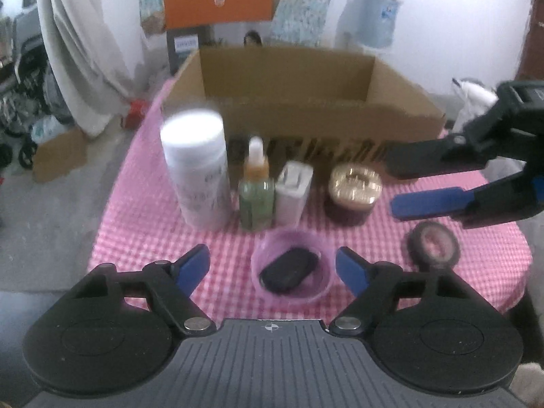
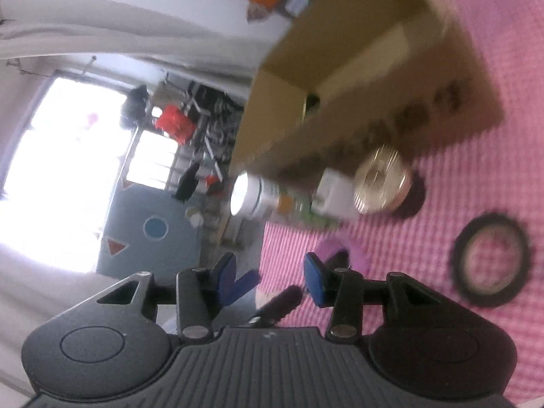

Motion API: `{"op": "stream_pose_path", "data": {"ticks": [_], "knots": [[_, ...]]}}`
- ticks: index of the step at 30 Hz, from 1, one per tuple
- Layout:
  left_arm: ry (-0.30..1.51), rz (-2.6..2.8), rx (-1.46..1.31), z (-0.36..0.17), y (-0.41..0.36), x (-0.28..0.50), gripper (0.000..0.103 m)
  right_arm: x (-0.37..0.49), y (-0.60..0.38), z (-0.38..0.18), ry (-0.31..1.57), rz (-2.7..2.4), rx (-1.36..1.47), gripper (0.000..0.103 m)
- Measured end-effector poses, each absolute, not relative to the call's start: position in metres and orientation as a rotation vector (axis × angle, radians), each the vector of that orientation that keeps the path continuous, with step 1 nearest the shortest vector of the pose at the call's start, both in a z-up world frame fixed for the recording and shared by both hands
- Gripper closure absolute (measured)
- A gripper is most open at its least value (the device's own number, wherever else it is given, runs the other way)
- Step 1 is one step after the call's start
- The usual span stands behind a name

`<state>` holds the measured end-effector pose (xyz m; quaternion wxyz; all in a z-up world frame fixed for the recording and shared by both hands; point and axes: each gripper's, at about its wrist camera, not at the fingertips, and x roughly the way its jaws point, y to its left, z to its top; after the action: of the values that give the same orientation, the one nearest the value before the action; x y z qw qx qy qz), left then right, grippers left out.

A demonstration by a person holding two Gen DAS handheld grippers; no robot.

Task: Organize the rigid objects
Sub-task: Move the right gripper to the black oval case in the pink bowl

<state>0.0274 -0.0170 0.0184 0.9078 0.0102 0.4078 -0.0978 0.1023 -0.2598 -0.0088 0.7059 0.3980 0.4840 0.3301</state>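
Note:
On the pink checked cloth [image 1: 142, 204] a purple bowl [image 1: 306, 238] holds a black oval object [image 1: 289, 270]. My left gripper [image 1: 272, 263] is open, one finger on each side of the bowl, pads clear of it. Behind the bowl stand a white bottle [image 1: 197, 166], a green dropper bottle [image 1: 255, 197], a white adapter [image 1: 292, 193] and a gold-lidded jar [image 1: 353, 187]. A black tape roll [image 1: 431, 248] lies at the right. My right gripper [image 1: 391, 183] reaches in from the right beside the jar, open and empty. Its own view is rolled sideways and shows that gripper [image 2: 270, 267], the jar [image 2: 380, 183] and the tape roll [image 2: 489, 258].
An open cardboard box [image 1: 306, 102] stands at the back of the table, seen again as the box [image 2: 357, 78] in the right wrist view. The table's left edge drops to a grey floor [image 1: 51, 204]. A curtain [image 1: 78, 51] and clutter lie beyond.

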Motion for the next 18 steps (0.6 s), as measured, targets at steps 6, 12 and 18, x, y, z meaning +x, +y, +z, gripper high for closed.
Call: {"op": "stream_pose_path", "data": {"ticks": [6, 12, 18], "knots": [[0.939, -0.285, -0.058, -0.003, -0.011, 0.046, 0.02, 0.118, -0.222, -0.035, 1.228, 0.726, 0.89, 0.056], [0.982, -0.366, -0.104, -0.014, -0.015, 0.045, 0.02, 0.125, -0.209, -0.05, 1.307, 0.676, 0.832, 0.056], [0.984, -0.471, -0.148, -0.008, -0.014, 0.03, 0.02, 0.131, -0.211, -0.047, 1.32, 0.632, 0.78, 0.056]]}}
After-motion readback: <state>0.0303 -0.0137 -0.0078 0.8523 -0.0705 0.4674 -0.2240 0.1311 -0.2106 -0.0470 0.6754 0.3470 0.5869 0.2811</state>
